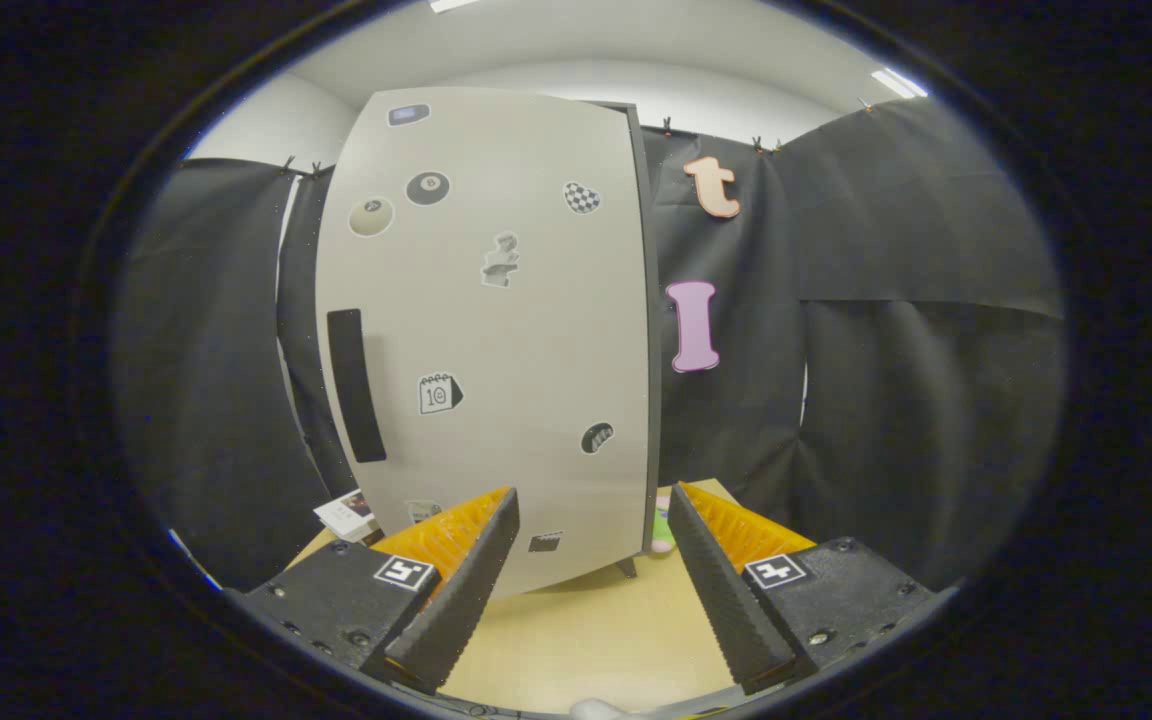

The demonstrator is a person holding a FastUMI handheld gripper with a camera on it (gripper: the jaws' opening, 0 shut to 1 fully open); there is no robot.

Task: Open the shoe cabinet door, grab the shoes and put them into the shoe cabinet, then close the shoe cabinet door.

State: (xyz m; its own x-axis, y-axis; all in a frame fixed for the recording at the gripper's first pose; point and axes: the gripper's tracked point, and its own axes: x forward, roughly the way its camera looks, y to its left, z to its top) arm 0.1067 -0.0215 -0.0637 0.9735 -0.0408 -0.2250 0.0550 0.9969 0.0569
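Shoe cabinet door shut, dead ahead at twelve o'clock.
Gripper fingers apart, gripping nothing; cabinet stands on the wooden table just beyond them; dark handle at ten o'clock.

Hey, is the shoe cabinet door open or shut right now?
Shut: the shoe cabinet door lies flat across the cabinet front, no interior showing. The gripper hovers before it, jaws apart and holding nothing.
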